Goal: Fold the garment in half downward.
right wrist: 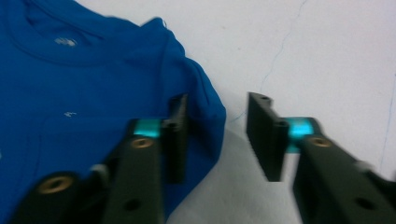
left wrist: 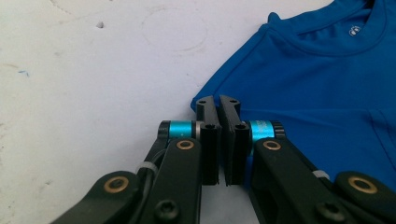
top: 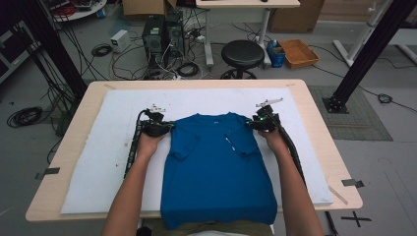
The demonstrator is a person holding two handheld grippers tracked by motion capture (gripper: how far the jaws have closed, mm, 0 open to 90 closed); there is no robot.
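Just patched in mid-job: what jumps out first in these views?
A bright blue T-shirt lies flat in the middle of the white mat, hem toward the person, sleeves folded in. The left gripper is shut on the edge of one shoulder; the right gripper sits at the other shoulder with its fingers apart, the shoulder fold between them. Beyond the table is a floor cluttered with cables and a black stool.

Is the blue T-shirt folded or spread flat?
Partly folded. The blue T-shirt lies on the white mat with both sleeves turned in over its front, its body at full length.
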